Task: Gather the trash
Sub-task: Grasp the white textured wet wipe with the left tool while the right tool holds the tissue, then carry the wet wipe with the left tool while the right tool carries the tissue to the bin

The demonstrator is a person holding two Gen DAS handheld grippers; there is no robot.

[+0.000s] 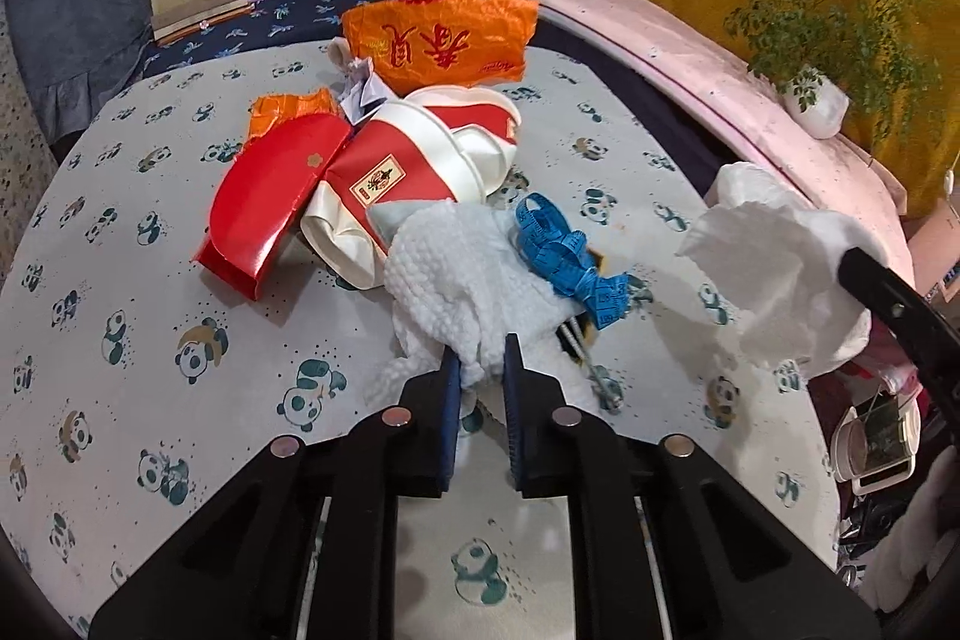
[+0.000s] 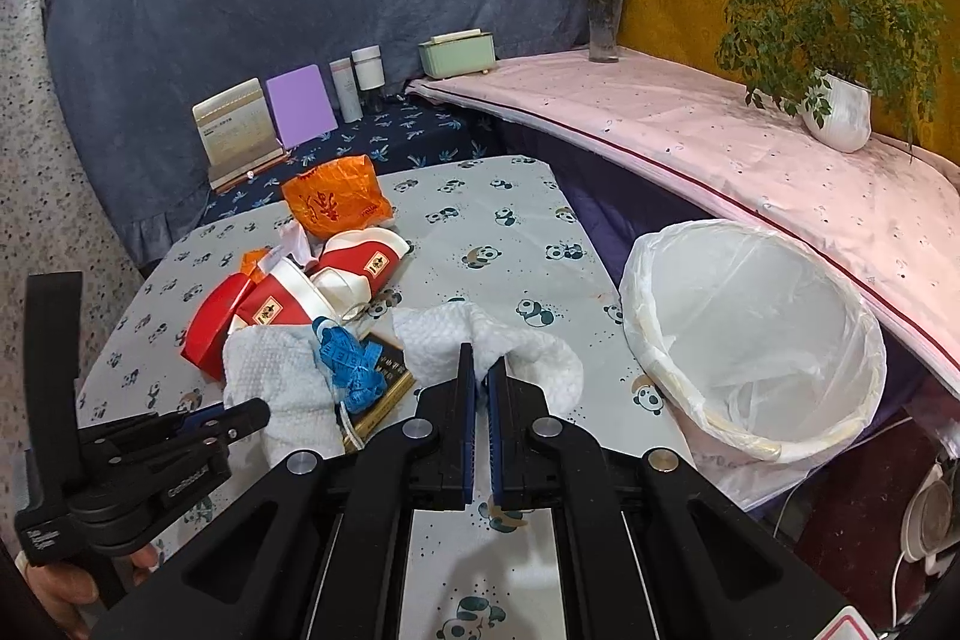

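My left gripper is shut on the near corner of a white paper towel lying on the panda-print table. That towel partly covers a blue measuring tape and a heap of red-and-white paper cups. Beside the cups are a red box and an orange plastic bag. My right gripper is shut on a second white paper towel, which hangs off the table at the right in the left wrist view. A bin lined with a white bag stands open just past the table's right edge.
A dark card lies under the tape. At the back stand a card holder, a purple pad, two bottles and a green box. A pink-covered ledge carries a vase and a potted plant.
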